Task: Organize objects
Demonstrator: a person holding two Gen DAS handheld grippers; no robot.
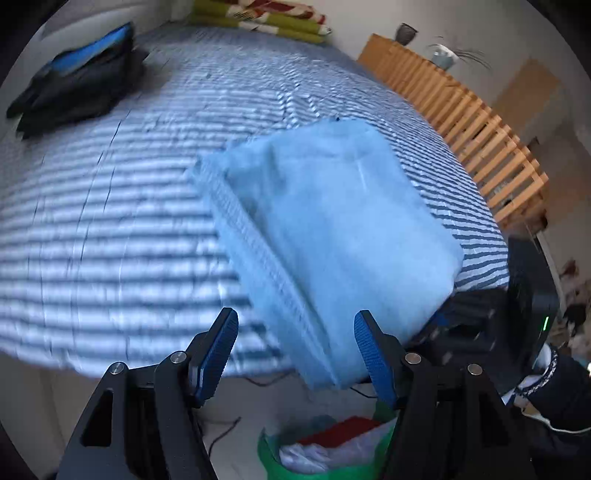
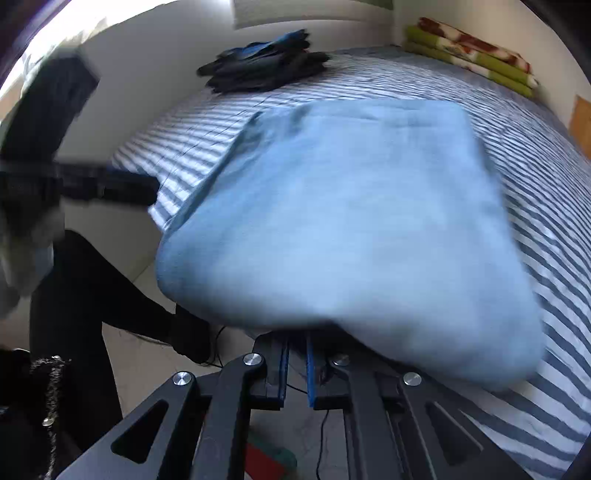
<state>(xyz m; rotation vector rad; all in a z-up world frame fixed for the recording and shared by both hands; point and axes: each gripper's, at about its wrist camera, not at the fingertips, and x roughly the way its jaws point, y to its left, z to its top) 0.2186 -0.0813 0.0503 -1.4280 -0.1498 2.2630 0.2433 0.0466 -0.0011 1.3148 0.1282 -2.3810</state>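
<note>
A folded light-blue cloth (image 1: 332, 229) (image 2: 351, 221) lies slanted over the near edge of the striped bed (image 1: 110, 221) (image 2: 535, 184), its front corner hanging past the mattress. My right gripper (image 2: 297, 338) is shut on the cloth's near edge, and the fabric drapes over its fingertips. In the left wrist view the right gripper (image 1: 447, 317) comes in under the cloth's right corner. My left gripper (image 1: 295, 332) is open. The cloth's lower corner hangs between its blue pads (image 1: 218, 350) and does not touch the left one. In the right wrist view the left gripper (image 2: 110, 188) is a dark blur.
A pile of dark and blue clothes (image 1: 77, 81) (image 2: 266, 70) lies at the far side of the bed. Folded green-and-red bedding (image 1: 266, 18) (image 2: 472, 51) sits at its head. A wooden slatted frame (image 1: 461, 122) stands beside the bed. A green bag of clothes (image 1: 325, 446) and a person's dark-trousered leg (image 2: 92, 295) are by the floor.
</note>
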